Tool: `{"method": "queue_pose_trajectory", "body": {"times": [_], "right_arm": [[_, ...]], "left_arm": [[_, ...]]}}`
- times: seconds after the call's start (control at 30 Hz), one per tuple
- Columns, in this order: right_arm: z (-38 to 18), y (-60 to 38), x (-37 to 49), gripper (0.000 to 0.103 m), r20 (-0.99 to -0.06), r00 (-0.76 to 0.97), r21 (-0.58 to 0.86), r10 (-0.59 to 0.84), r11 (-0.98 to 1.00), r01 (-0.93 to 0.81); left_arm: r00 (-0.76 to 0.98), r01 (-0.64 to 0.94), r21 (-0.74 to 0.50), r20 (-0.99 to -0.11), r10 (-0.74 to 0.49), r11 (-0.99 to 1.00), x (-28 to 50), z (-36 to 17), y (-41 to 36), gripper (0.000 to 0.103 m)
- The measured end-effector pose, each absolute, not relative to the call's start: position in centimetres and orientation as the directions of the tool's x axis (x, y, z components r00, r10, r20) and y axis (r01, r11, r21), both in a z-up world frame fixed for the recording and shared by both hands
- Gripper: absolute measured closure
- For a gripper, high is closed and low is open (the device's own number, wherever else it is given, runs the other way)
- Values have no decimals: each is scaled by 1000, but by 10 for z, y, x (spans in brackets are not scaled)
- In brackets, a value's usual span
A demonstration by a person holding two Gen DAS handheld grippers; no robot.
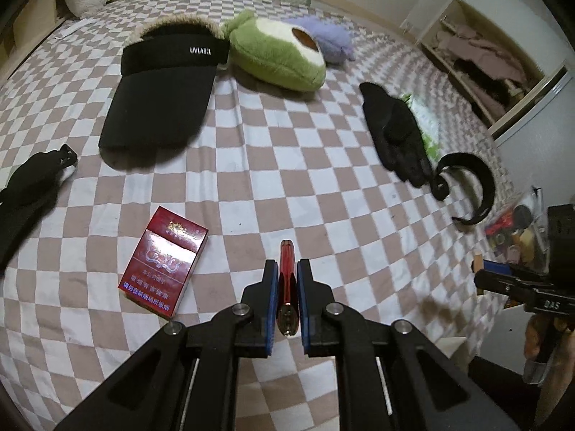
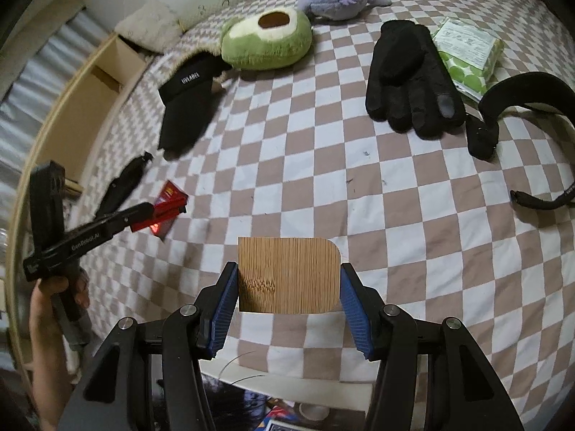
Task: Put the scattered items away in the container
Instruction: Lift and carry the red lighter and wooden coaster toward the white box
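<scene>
Lighter point(image 1: 286, 280) is sitting pinched in the left gripper point(image 1: 287, 269); the right gripper point(image 2: 289, 280) is clamping a bamboo lid point(image 2: 289, 273). Container point(image 1: 517, 230), clear, is holding small things at the bed's edge. Pack point(image 1: 163, 262), visor point(image 1: 169, 93), glove point(image 2: 409, 75), strap point(image 2: 517, 111) and tissues point(image 2: 470, 50) are lying loose, so much seems left.

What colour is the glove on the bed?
Black, with one grey fingertip. The glove shows best in the right wrist view.
</scene>
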State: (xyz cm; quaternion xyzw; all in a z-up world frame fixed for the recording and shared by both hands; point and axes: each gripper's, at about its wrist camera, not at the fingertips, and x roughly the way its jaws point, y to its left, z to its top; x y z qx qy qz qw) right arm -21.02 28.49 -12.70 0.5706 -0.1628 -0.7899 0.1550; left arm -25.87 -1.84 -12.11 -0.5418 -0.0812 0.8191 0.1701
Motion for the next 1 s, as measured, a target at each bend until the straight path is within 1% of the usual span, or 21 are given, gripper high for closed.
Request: {"method": "queue_pose_trajectory", "body": {"times": [0.33, 0.6, 0.8, 1.0], "right_arm": [[-106, 302, -180, 47, -788, -332, 530, -519, -846, 64], [-100, 297, -150, 47, -751, -312, 582, -582, -806, 104], [-99, 279, -130, 47, -726, -272, 615, -631, -773, 154], [-102, 256, -104, 47, -710, -209, 638, -673, -739, 215]], "left_arm": [[-358, -241, -350, -835, 418, -905, -223, -91, -13, 92], [-362, -278, -357, -821, 442, -892, -179, -75, -9, 92], [-354, -313, -366, -811, 465, -876, -142, -67, -6, 92], [-327, -374, -411, -780, 533, -831, -103, -55, 4, 92]]}}
